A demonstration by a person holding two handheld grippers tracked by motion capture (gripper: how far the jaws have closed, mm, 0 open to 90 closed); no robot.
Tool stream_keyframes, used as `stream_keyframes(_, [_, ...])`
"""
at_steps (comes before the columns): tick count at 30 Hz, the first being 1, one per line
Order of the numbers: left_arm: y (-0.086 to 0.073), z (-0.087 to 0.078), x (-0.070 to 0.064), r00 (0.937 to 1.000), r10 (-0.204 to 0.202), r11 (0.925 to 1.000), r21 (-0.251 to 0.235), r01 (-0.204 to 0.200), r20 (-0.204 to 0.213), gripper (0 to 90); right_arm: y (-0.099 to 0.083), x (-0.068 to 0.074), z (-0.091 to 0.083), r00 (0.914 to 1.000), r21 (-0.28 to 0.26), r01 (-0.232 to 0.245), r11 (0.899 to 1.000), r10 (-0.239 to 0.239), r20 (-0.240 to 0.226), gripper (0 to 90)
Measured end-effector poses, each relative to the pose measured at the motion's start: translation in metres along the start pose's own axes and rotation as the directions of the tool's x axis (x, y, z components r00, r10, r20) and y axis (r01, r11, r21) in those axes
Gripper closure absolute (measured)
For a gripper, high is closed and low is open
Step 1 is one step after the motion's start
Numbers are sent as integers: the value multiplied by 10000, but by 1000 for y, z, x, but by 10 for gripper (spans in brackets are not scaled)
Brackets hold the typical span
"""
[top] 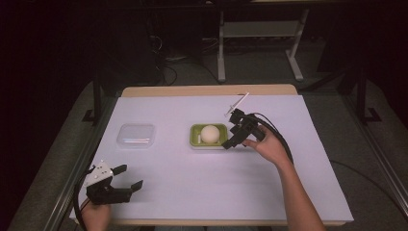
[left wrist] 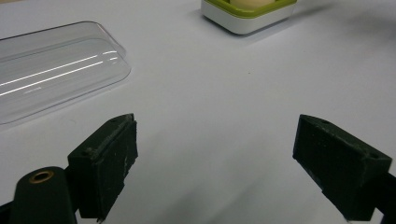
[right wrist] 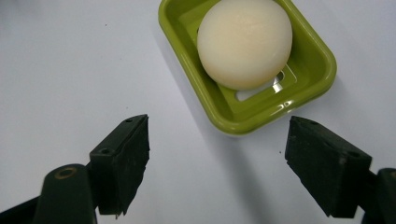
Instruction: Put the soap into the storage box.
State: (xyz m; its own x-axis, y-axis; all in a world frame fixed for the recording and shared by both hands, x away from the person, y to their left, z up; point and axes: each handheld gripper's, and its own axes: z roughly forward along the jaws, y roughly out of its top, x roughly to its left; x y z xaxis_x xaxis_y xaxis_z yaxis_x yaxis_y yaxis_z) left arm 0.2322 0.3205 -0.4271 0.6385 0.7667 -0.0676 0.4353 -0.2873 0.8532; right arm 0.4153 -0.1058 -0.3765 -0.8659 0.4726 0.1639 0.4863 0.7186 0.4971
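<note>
Soap [right wrist: 244,43] sits inside the green dish [right wrist: 314,78]; your right gripper [right wrist: 215,163] hovers just beside this dish, jaws wide and empty; next, I think, you close on its rim; left gripper [left wrist: 219,163] waits open, empty, well apart.

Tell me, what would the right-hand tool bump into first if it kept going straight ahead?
Probably the near rim of the green plastic soap dish, which lies just beyond the open right tool; the round cream soap sits farther in.

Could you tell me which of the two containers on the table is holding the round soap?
The green dish beside the right gripper holds the cream soap. The clear lid to its left holds no soap.
</note>
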Motion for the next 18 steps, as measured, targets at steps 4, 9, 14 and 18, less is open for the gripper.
stream_keyframes(4, [0,0,0,10000,2,10000,2,-2,8,130,-8,5,-3,10000,-63,50,10000,-50,22,213])
stream_keyframes(9, [0,0,0,10000,75,10000,48,-75,11,130,-20,9,-7,10000,-122,-17,9999,17,24,207])
stream_keyframes(14, [0,1,0,10000,90,9999,60,-90,6,130,-32,13,-10,10000,-244,-57,9997,57,11,206])
stream_keyframes(18, [0,1,0,10000,86,9999,61,-87,26,130,-41,20,-13,10000,-337,37,9994,-35,84,207])
